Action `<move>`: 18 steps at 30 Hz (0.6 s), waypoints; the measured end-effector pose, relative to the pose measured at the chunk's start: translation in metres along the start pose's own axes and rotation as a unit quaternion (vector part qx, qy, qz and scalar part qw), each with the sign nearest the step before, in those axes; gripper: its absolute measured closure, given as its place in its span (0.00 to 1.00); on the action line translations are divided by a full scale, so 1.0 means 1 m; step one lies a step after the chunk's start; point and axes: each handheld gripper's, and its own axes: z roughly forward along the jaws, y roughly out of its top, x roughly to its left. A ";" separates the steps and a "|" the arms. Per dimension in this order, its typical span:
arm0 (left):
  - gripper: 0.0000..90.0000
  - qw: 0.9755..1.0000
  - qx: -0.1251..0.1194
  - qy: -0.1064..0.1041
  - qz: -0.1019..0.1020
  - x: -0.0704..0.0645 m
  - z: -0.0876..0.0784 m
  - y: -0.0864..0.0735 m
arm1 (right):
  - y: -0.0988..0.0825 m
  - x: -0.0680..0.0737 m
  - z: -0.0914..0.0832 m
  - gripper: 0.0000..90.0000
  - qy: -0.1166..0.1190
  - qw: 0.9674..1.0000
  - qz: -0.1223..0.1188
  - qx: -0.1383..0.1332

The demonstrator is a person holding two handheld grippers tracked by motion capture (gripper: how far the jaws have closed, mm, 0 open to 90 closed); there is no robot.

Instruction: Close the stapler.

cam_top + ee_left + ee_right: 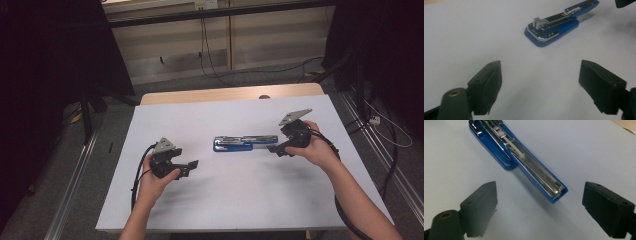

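The blue stapler [245, 143] lay opened out flat near the middle of the white table [225, 200], its two halves end to end along the table's width. In the right gripper view the stapler [524, 162] showed its metal staple channel facing up, with the free end of the blue arm pointing toward the camera. In the left gripper view the stapler [554, 30] presented its rounded base end with a chrome plate.

The right gripper [274, 149] was positioned just beside the stapler's right end, held in the person's right hand [312, 147]. Its jaws stood wide apart, with nothing between them; the stapler's tip lay ahead of the gap, not touched by either pad.

The left gripper [192, 165] was held in the left hand [157, 180] to the left of the stapler, clearly apart from it. Its jaws were also spread, with bare table surface between them.
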 end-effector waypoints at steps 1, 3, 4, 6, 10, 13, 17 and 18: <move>0.29 1.000 0.000 0.003 0.002 0.000 0.002 0.001 | -0.002 -0.001 -0.001 0.18 -0.002 1.000 0.001 0.001; 0.36 1.000 0.001 0.009 0.000 -0.001 0.006 0.003 | -0.006 -0.002 -0.003 0.21 -0.006 1.000 0.006 0.001; 0.40 1.000 0.001 0.011 0.000 -0.002 0.009 0.004 | -0.007 -0.003 -0.004 0.23 -0.009 1.000 0.007 0.001; 0.49 1.000 -0.003 0.014 -0.003 -0.002 0.015 0.005 | -0.011 -0.004 -0.006 0.29 -0.015 1.000 0.006 0.004; 0.65 1.000 -0.001 0.016 0.002 0.000 0.025 0.006 | -0.016 -0.007 -0.009 0.45 -0.026 1.000 0.014 0.006; 0.78 1.000 0.007 0.018 0.006 0.000 0.031 0.008 | -0.020 -0.009 -0.010 0.61 -0.029 0.999 0.017 0.006; 0.90 1.000 0.004 0.017 0.000 -0.003 0.039 0.012 | -0.024 -0.010 -0.010 0.81 -0.035 0.999 0.021 0.007; 0.92 1.000 0.003 0.018 0.005 -0.002 0.041 0.013 | -0.025 -0.010 -0.009 0.86 -0.034 0.999 0.025 0.007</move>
